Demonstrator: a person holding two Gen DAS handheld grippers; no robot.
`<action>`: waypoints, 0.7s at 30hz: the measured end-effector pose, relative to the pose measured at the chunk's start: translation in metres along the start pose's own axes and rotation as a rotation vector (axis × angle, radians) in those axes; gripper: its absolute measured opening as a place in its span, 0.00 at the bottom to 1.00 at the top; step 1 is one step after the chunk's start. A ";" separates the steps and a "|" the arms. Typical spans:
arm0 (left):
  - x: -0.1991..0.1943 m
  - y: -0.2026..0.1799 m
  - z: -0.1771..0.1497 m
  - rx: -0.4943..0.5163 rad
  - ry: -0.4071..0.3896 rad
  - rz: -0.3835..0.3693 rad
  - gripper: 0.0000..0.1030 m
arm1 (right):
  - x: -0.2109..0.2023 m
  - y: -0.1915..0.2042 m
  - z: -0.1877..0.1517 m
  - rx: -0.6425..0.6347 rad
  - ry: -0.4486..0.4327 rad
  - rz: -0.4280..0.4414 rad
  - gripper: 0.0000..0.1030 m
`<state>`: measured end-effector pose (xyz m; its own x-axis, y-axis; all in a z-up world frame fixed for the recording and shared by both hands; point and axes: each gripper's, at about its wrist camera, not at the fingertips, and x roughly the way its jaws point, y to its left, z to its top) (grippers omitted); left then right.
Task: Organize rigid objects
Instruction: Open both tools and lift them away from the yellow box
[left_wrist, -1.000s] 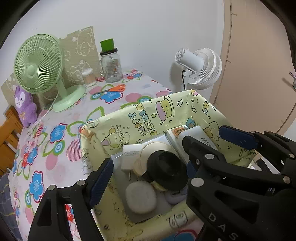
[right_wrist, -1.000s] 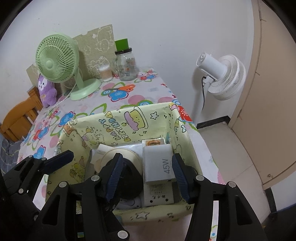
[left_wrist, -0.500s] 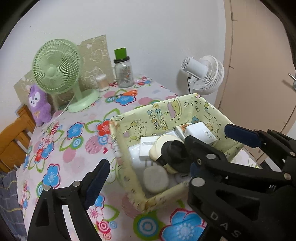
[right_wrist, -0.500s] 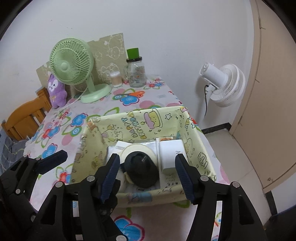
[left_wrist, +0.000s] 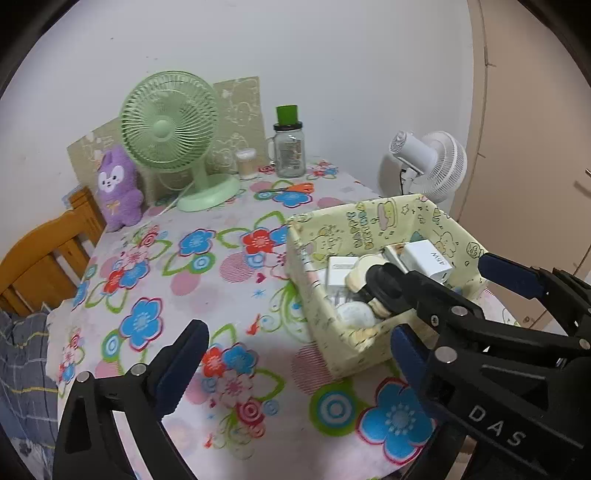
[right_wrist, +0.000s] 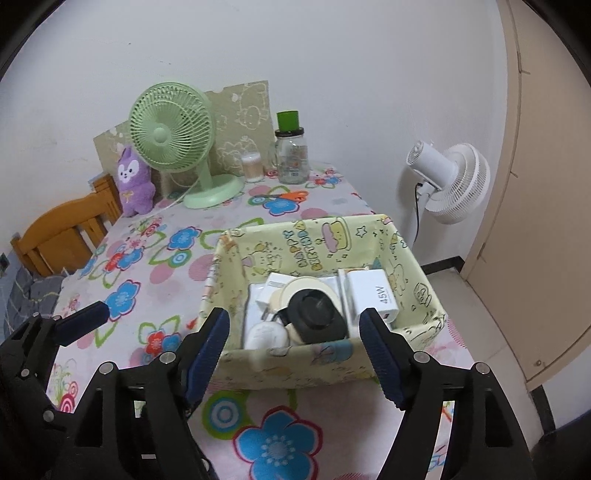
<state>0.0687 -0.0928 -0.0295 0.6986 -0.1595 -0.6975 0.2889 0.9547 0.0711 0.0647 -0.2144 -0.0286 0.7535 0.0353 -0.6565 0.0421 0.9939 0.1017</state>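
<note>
A yellow cartoon-print fabric box (right_wrist: 317, 365) (left_wrist: 354, 225) stands on the flowered tablecloth near the table's right edge. It holds a white 45W charger (right_wrist: 373, 293) (left_wrist: 426, 260), a black round object (right_wrist: 316, 314) on a cream disc, a white round case (right_wrist: 266, 334) and other white items. My right gripper (right_wrist: 295, 354) is open and empty, in front of the box's near wall. My left gripper (left_wrist: 295, 362) is open and empty, above the tablecloth to the left of the box. The right gripper crosses the left wrist view at lower right.
At the back stand a green desk fan (right_wrist: 173, 129), a purple plush toy (right_wrist: 133, 181), a glass jar with green lid (right_wrist: 291, 155), a small swab container (right_wrist: 251, 166) and orange scissors (right_wrist: 284, 195). A wooden chair (right_wrist: 59, 232) is left, a white fan (right_wrist: 450, 181) right.
Both grippers have pulled back and away from the box. They were over its contents a second ago; now the whole box and more tablecloth show in front of them.
</note>
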 end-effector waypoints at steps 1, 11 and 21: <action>-0.002 0.003 -0.002 -0.003 -0.004 0.003 0.99 | -0.002 0.002 -0.001 -0.001 -0.003 0.004 0.76; -0.028 0.033 -0.020 -0.071 -0.041 0.027 1.00 | -0.026 0.024 -0.011 -0.043 -0.078 0.027 0.88; -0.054 0.056 -0.043 -0.135 -0.092 0.100 1.00 | -0.046 0.042 -0.022 -0.084 -0.165 0.037 0.97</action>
<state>0.0194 -0.0199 -0.0185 0.7784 -0.0785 -0.6229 0.1288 0.9910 0.0361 0.0174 -0.1725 -0.0111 0.8510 0.0610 -0.5216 -0.0372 0.9977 0.0559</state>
